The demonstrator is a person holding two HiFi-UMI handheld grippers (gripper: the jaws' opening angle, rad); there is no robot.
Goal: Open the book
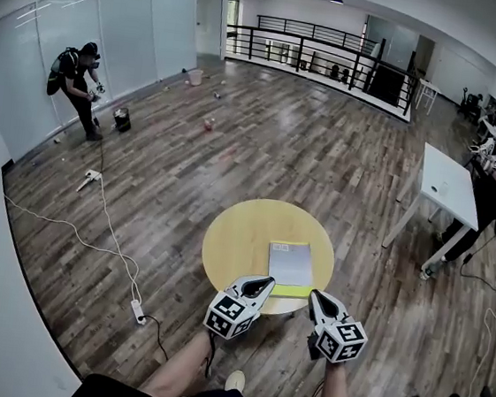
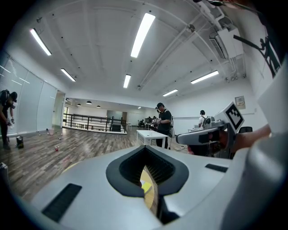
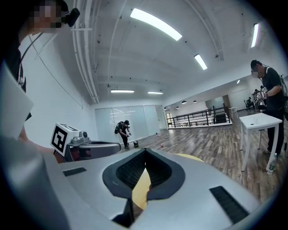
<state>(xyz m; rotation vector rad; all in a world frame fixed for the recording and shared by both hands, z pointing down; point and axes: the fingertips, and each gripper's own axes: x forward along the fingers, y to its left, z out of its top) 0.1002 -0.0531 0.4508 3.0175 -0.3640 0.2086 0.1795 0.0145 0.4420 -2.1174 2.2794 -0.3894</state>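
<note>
Book (image 1: 291, 265) lies closed on the round table (image 1: 226, 235), right of centre, toward the near edge. My left gripper (image 1: 264, 282) and right gripper (image 1: 315, 297) hover near its near corners. Both have their jaws pressed together and hold nothing.

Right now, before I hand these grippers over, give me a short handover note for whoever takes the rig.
Left gripper: fingers together, empty, at the near edge of the round table, just left of the book's near corner.
Right gripper: fingers together, empty, at the table's near edge, just right of the book's near corner.
Book: lying flat and closed on the near side of the table, grey cover up. Neither gripper appears to touch it.
Done: both grippers are brought up to the book.
Left: get hold of the cover's edge and open the book.
</note>
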